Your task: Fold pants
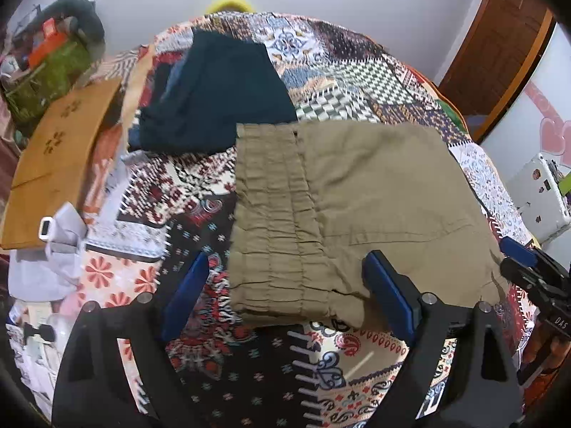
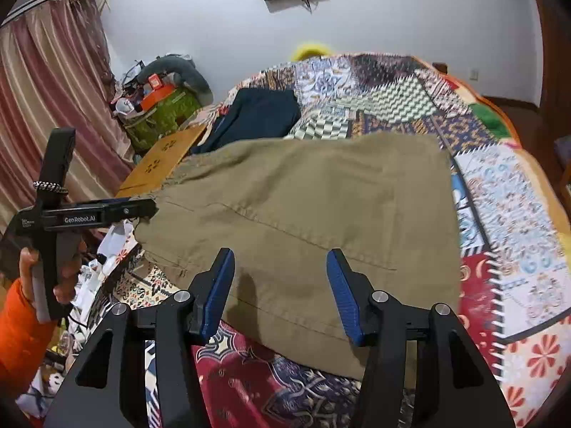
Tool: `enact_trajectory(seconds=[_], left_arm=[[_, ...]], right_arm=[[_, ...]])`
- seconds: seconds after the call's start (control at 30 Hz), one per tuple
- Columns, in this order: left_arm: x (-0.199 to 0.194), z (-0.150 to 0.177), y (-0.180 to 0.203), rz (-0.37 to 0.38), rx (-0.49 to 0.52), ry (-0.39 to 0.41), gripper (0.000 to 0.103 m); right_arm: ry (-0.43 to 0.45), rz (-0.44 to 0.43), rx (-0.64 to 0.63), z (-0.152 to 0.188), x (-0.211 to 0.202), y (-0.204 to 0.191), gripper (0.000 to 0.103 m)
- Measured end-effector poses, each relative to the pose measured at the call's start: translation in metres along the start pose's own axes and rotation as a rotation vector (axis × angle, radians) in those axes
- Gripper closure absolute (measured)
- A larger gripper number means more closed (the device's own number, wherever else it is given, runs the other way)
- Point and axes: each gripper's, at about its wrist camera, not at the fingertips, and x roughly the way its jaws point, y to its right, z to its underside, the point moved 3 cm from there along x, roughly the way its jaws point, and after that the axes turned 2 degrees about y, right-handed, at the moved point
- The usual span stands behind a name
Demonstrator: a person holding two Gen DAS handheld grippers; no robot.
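Observation:
Khaki pants lie folded flat on the patterned quilt, with the gathered elastic waistband at the left. My left gripper is open and empty, hovering over the near waistband corner. My right gripper is open and empty above the near edge of the pants. In the right wrist view the left gripper's body shows at the left, held by a hand in an orange sleeve. The right gripper's tip shows at the right edge of the left wrist view.
A dark teal folded garment lies on the quilt behind the pants. An orange board and a cluttered green bin stand off the bed's left side. A white box sits at the right. Curtains hang at left.

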Motion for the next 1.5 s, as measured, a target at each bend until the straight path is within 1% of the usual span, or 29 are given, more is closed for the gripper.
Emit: enact_trajectory(seconds=[0.03,0.1,0.13,0.23,0.3,0.4,0.47,0.57,0.67,0.7,0.73,0.8,0.87,1.0,1.13,1.27,1.37,1.5], left_arm=[[0.002,0.001,0.002,-0.006,0.007,0.008,0.018],[0.001,0.003,0.004,-0.028,0.032,0.025,0.027],[0.000,0.003,0.005,-0.048,0.053,0.038,0.028],[-0.005,0.005,0.005,-0.101,0.100,0.064,0.030],[-0.006,0.007,0.000,-0.136,0.112,0.075,0.030],[-0.004,0.009,-0.010,-0.090,0.070,0.061,0.030],[-0.002,0.010,-0.014,-0.073,0.043,0.056,0.030],[-0.001,0.012,-0.014,-0.078,0.034,0.062,0.030],[0.000,0.014,-0.014,-0.080,0.023,0.063,0.030],[0.001,0.015,-0.015,-0.078,0.016,0.062,0.030],[0.001,0.015,-0.015,-0.076,0.010,0.061,0.029],[0.002,0.015,-0.016,-0.072,0.002,0.059,0.028],[0.002,0.015,-0.016,-0.078,0.007,0.061,0.027],[0.000,0.015,-0.014,-0.092,0.030,0.070,0.025],[-0.003,0.012,-0.015,-0.083,0.022,0.058,0.025],[-0.012,0.004,-0.014,-0.075,0.025,0.049,0.026],[-0.023,-0.009,-0.011,-0.078,0.036,0.074,0.026],[-0.034,-0.036,-0.008,-0.065,0.035,0.112,0.024]], right_arm=[[-0.015,0.000,0.002,0.002,0.005,0.000,0.053],[-0.047,0.002,0.004,0.005,0.013,0.003,0.053],[-0.065,0.007,0.004,0.009,0.017,0.005,0.053],[-0.068,0.025,-0.020,0.017,0.016,0.010,0.053],[-0.073,0.041,-0.027,0.022,0.010,0.017,0.053],[-0.083,0.062,0.004,0.029,0.002,0.034,0.053],[-0.089,0.097,0.016,0.034,-0.003,0.044,0.053],[-0.103,0.139,0.043,0.045,-0.013,0.061,0.053],[-0.102,0.130,0.076,0.055,-0.027,0.073,0.053],[-0.101,0.144,0.072,0.055,-0.028,0.073,0.053],[-0.103,0.184,0.058,0.058,-0.032,0.075,0.053],[-0.107,0.192,0.072,0.060,-0.033,0.080,0.053],[-0.116,0.197,0.110,0.066,-0.037,0.089,0.053],[-0.114,0.227,0.100,0.070,-0.045,0.092,0.053],[-0.118,0.242,0.081,0.070,-0.051,0.092,0.052],[-0.096,0.260,0.059,0.057,-0.053,0.090,0.050],[-0.069,0.265,0.047,0.044,-0.056,0.089,0.050],[-0.012,0.260,0.033,0.017,-0.061,0.092,0.050]])
